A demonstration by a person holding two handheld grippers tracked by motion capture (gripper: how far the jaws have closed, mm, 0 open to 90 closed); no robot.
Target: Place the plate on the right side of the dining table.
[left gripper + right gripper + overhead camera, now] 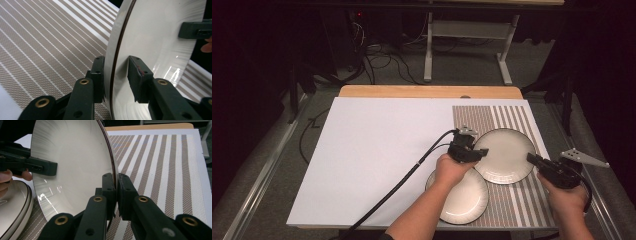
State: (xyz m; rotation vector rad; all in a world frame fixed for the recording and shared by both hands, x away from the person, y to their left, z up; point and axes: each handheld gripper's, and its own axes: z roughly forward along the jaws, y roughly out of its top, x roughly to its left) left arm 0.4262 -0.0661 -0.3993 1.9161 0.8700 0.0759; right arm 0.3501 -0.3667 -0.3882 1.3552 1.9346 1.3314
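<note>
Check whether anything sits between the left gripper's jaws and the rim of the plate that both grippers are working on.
Nothing visible does. In the left gripper view the left gripper straddles the rim of the upper plate, with a small gap on the inner side. The right gripper is clamped on the opposite rim. The second plate lies partly underneath.

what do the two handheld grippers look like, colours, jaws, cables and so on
Both are black. The left gripper trails a thick black cable. The right gripper carries a grey three-cornered plate. Jaw links show brass-coloured rivets. Forearms are bare, with no sleeves in sight.
</note>
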